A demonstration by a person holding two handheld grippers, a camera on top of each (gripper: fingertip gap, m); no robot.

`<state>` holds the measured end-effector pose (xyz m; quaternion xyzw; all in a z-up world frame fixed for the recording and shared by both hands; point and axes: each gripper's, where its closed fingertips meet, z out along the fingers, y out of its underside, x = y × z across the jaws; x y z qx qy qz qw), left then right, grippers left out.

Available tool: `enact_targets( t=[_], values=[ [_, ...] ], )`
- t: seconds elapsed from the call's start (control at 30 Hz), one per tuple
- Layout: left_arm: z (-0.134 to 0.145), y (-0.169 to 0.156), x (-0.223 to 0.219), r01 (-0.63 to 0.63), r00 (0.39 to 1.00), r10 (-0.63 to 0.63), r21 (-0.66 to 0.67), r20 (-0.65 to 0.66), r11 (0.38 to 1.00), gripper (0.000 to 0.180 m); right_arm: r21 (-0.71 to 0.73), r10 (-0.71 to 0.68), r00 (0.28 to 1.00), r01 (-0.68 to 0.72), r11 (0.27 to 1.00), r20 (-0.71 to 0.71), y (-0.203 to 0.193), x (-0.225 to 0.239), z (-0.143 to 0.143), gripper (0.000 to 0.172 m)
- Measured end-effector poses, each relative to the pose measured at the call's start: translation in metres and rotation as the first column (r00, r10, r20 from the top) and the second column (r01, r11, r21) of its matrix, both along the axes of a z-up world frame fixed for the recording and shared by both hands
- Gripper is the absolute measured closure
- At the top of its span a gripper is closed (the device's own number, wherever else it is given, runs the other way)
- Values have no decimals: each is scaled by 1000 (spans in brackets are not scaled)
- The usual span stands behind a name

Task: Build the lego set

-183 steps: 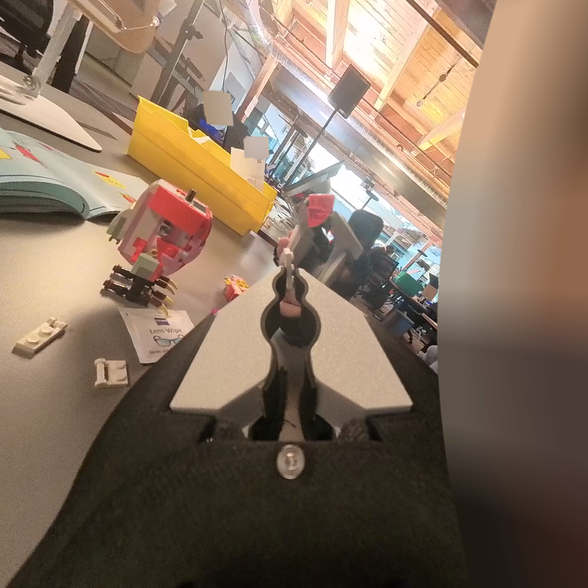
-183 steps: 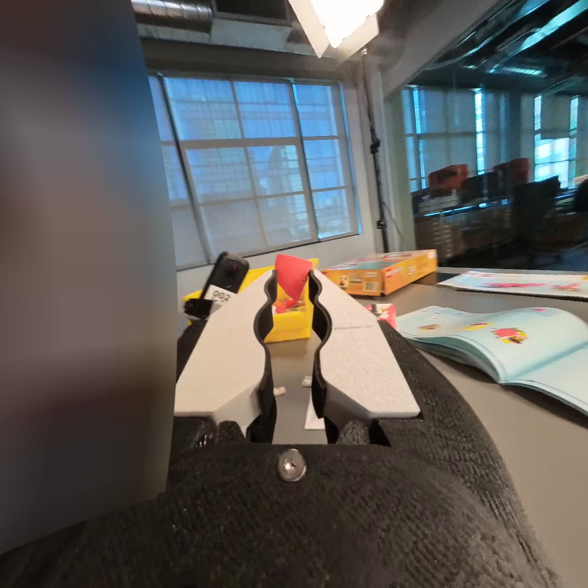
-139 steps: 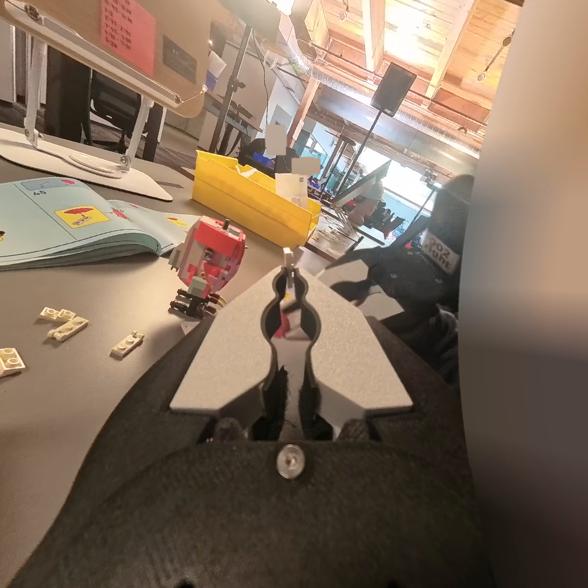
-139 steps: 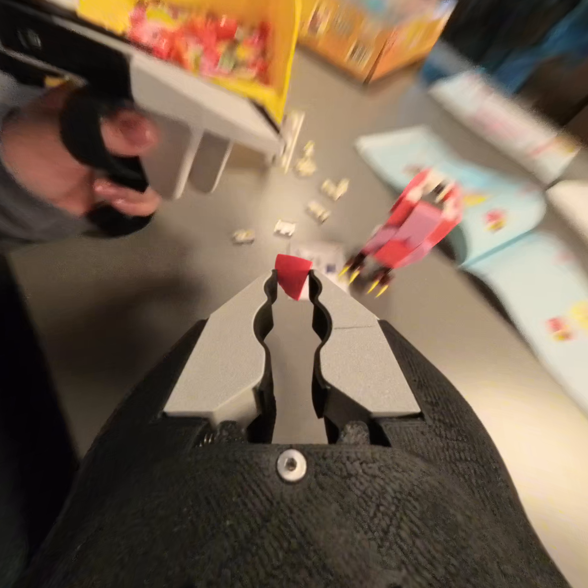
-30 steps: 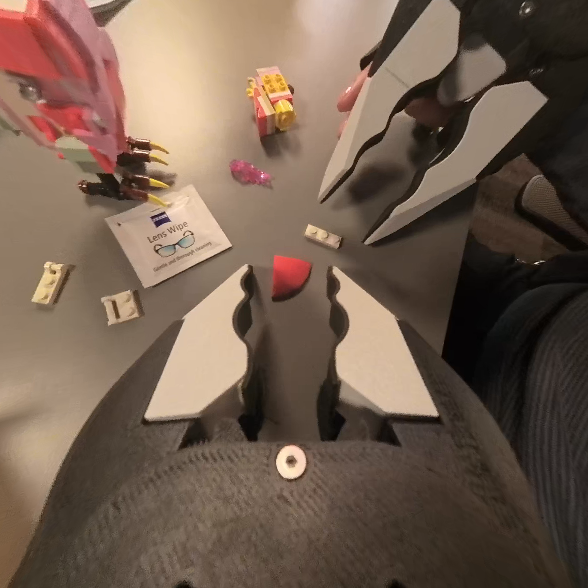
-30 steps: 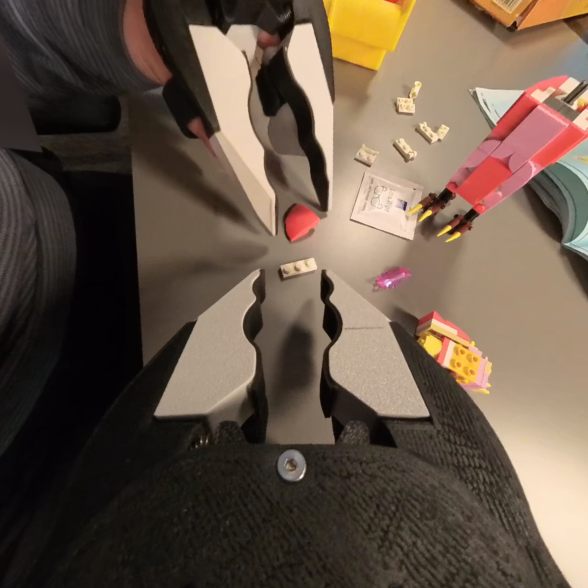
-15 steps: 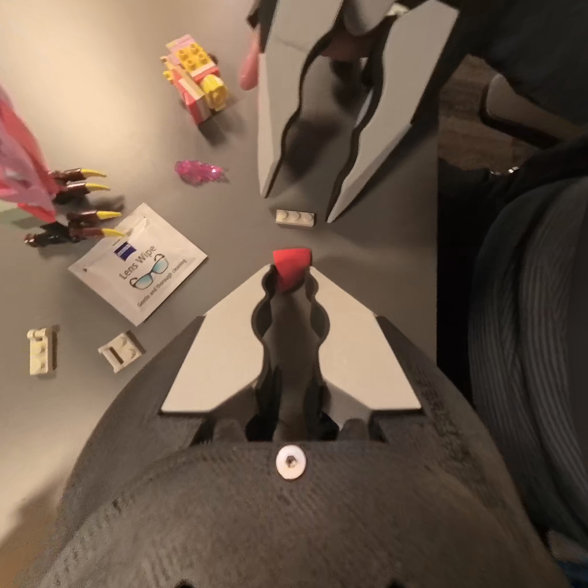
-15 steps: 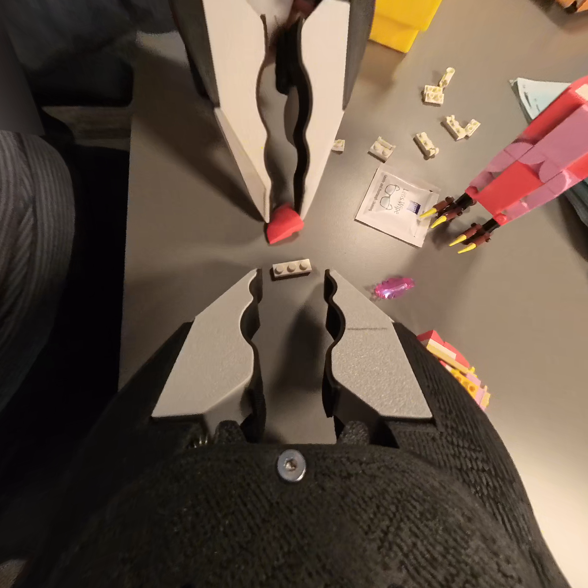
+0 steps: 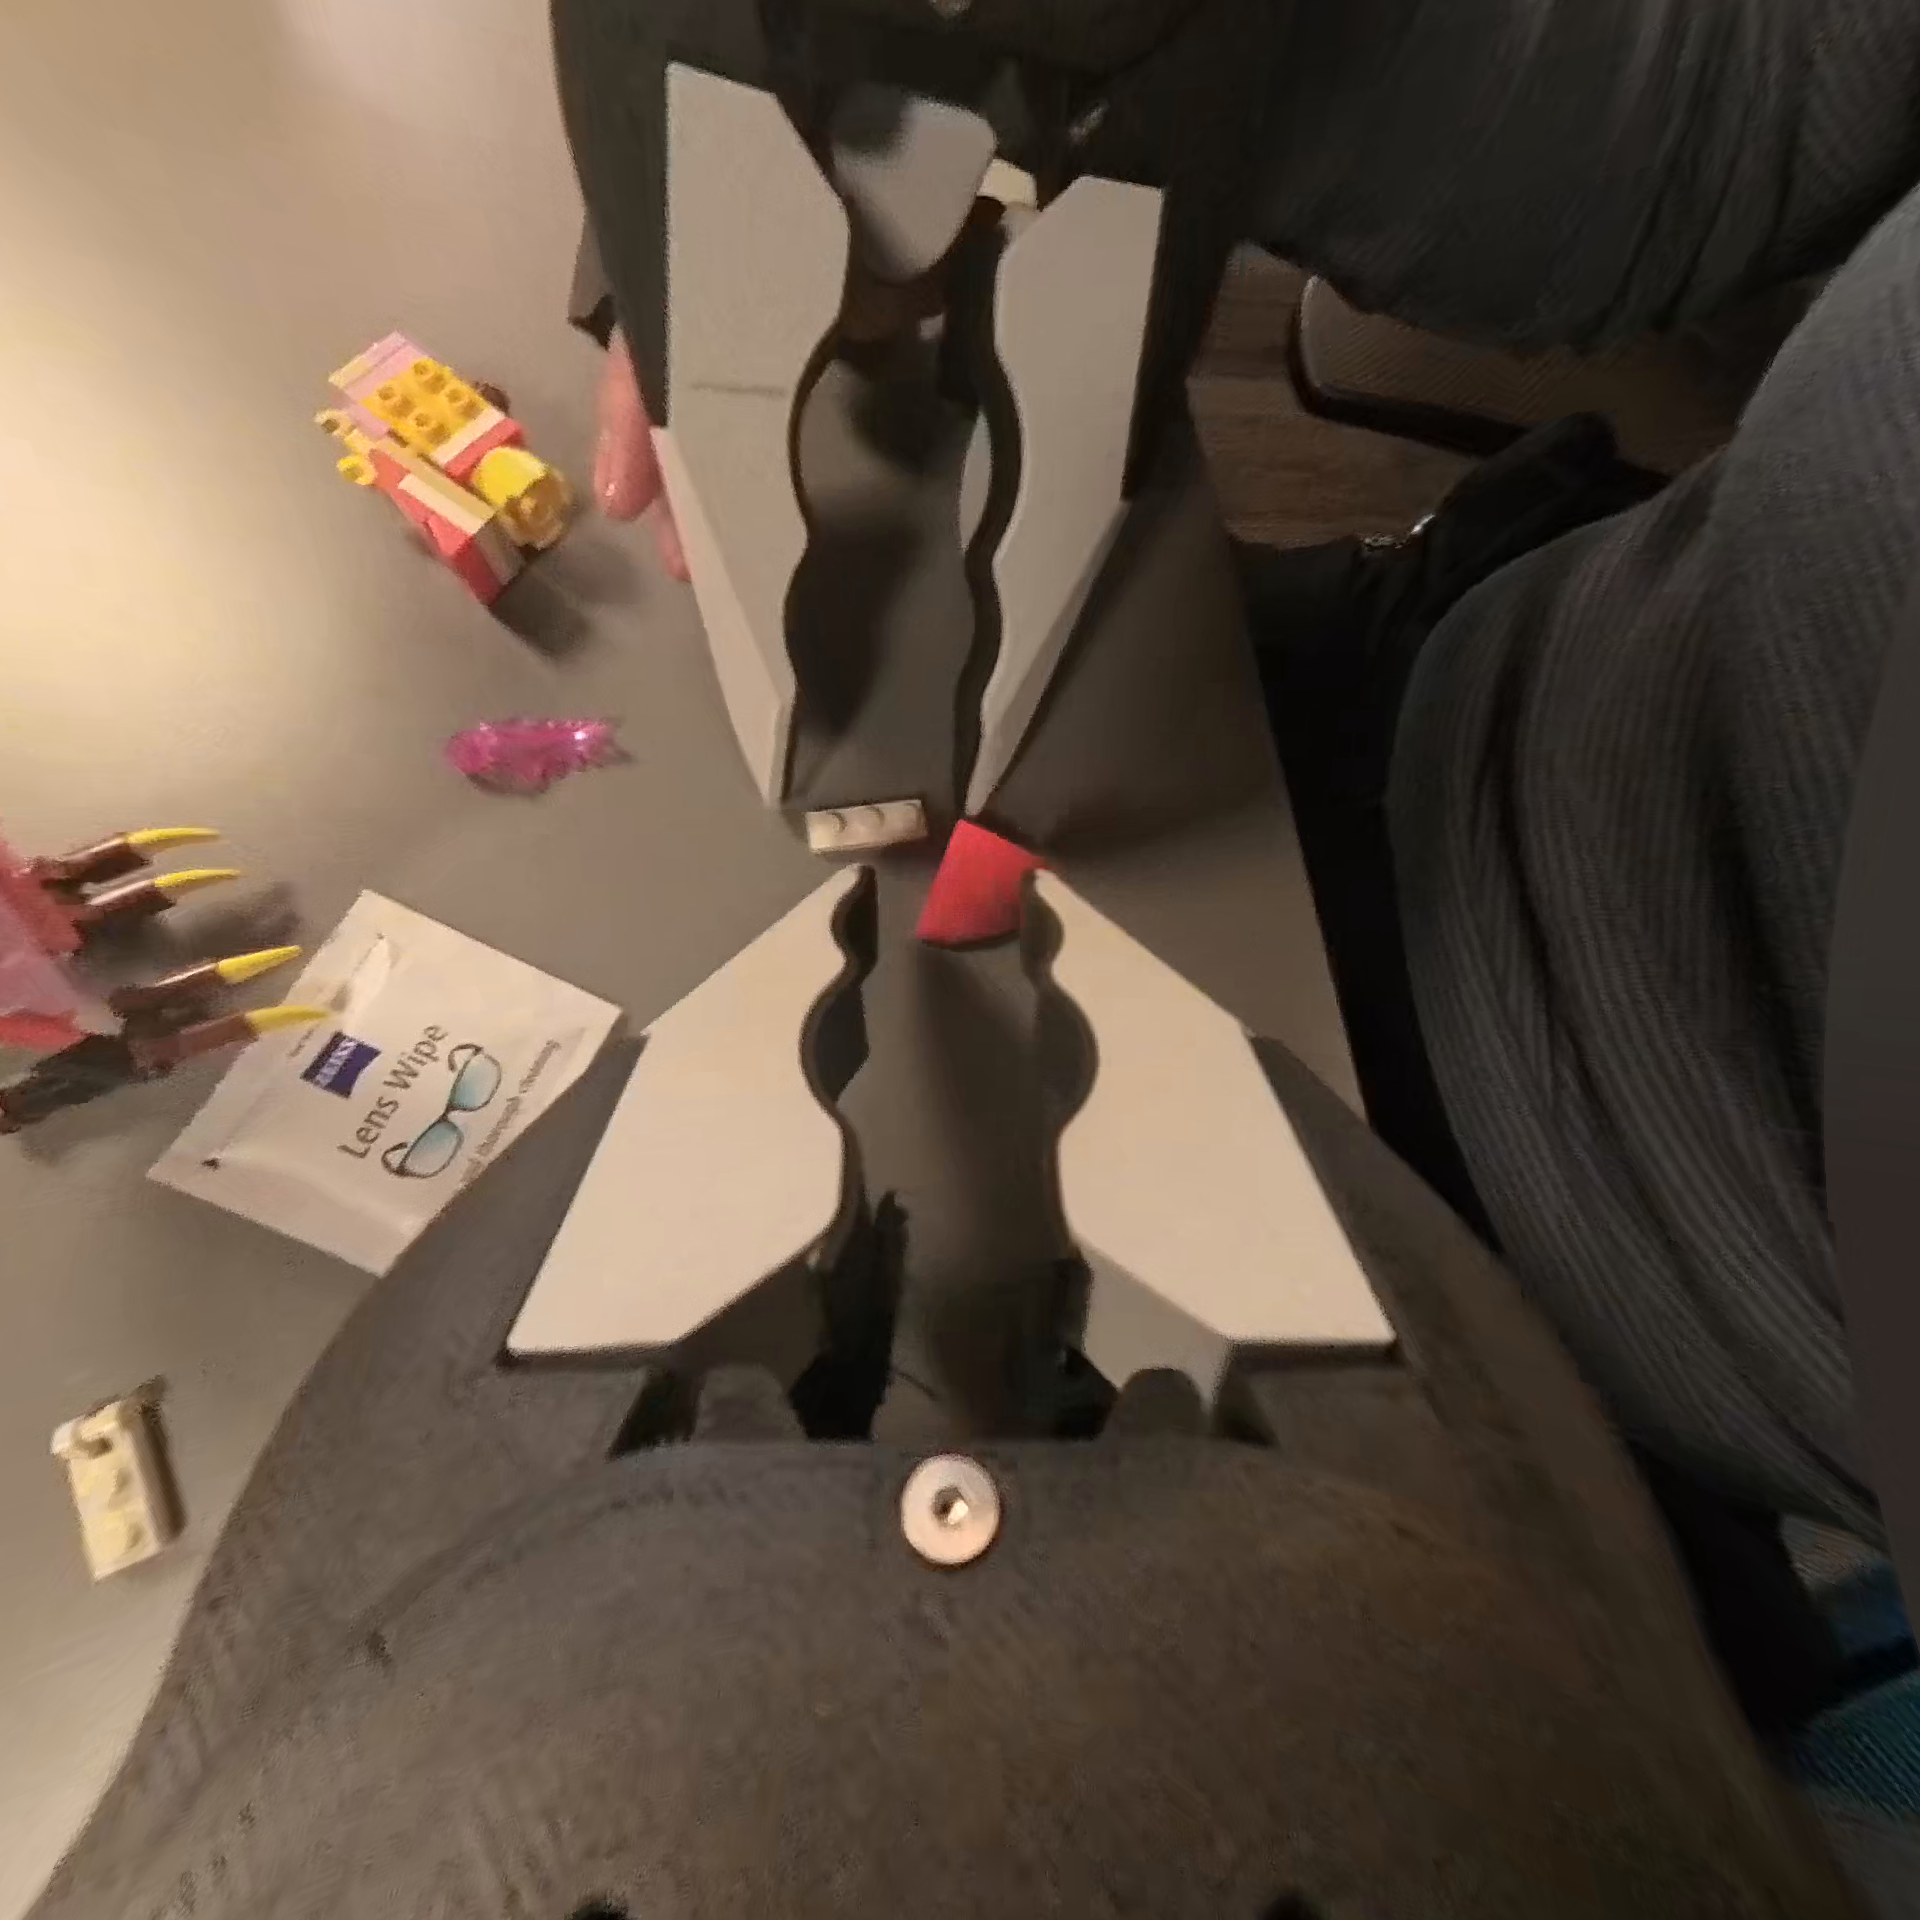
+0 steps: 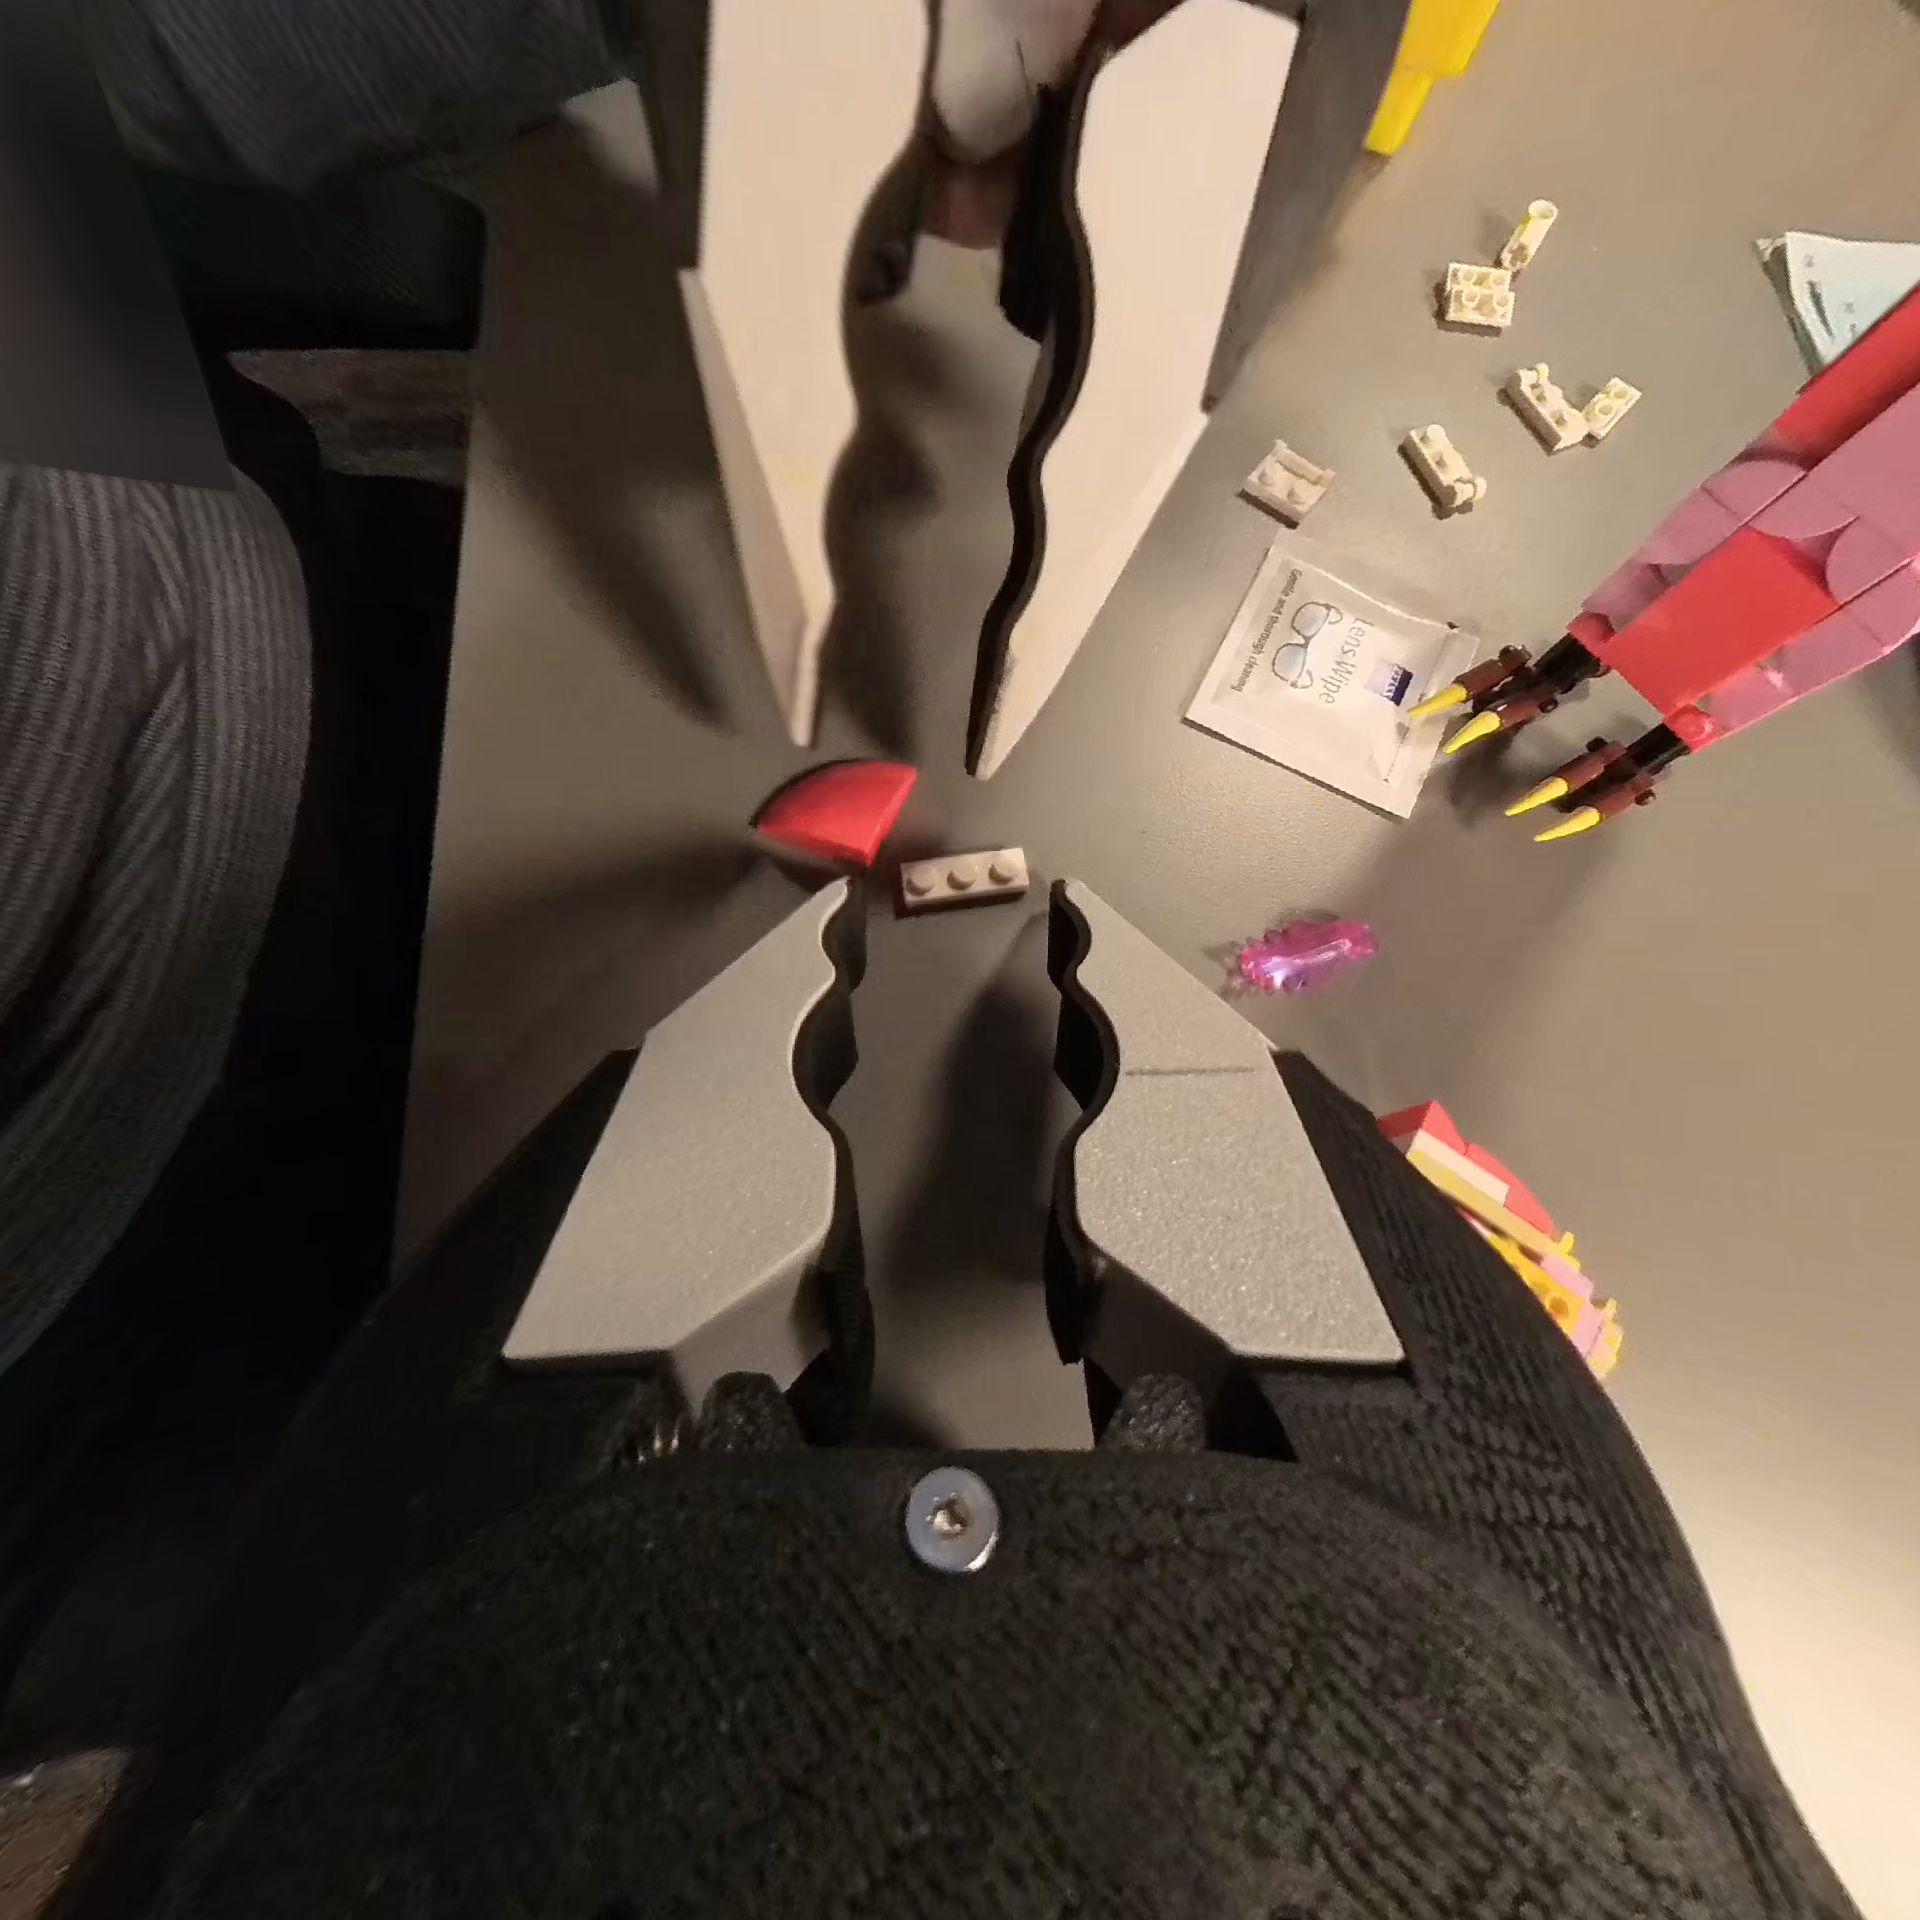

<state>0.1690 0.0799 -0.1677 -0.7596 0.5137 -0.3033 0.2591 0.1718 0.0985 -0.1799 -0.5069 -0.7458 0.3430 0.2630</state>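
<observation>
The counter is looking matt and smooth. The red piece and grey plate are showing as plastic, the pink crystal as glossy and see-through, the wipe packet as paper-like.

Both wrist cameras look steeply down, at close range, on the grey matte worktop near the edge where a person sits. The two views face each other: each shows the opposite claw at its top. They share the small grey three-stud plate, the red curved brick and the white wipe sachet.
</observation>
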Motion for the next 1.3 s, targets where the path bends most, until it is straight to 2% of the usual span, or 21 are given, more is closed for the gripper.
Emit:
enact_targets(
  t=[0.13, 0.27, 0.33, 0.43, 0.57, 0.77, 0.87, 1.03, 1.13, 1.3],
  values=[
    [-5, -7, 5, 2, 1000, -2, 37, -14, 999, 137, 17, -27, 1000, 28, 999, -14, 0, 5, 1, 137],
    [-12, -8, 9, 12, 999, -11, 33, -35, 999, 137, 23, -35, 999, 35, 999, -12, -2, 7, 1, 136],
    [-13, -8, 9, 11, 999, -10, 29, -40, 1000, 140, 20, -36, 999, 36, 999, -11, -2, 7, 0, 135],
    [-14, -9, 9, 25, 998, -23, 41, -59, 999, 160, 2, -27, 1000, 27, 1000, -2, -3, 7, 0, 134],
    [-13, -14, 7, 52, 997, -51, 19, -51, 998, 164, -16, -7, 1000, 7, 1000, 7, -3, 4, -1, 133],
    [0, -6, 5, 26, 998, -27, 9, 62, 1000, 180, -40, 4, 1000, -3, 999, 18, -3, 2, -1, 133],
    [1, -4, 4, 5, 998, -5, -2, 64, 1000, 158, -40, 7, 1000, -6, 999, 18, -3, 2, -1, 132],
    [-5, -13, 8, 24, 999, -23, -6, 23, 1000, 138, -25, -10, 1000, 10, 1000, -15, -1, 3, 3, 131],
    [-12, -17, 13, 43, 999, -43, 24, -23, 999, 134, -37, -34, 999, 33, 999, -36, 0, 6, 6, 131],
    [-14, -17, 19, 50, 997, -45, 82, -67, 995, 142, -50, -65, 995, 61, 997, -74, -2, 13, 12, 131]
  ],
)
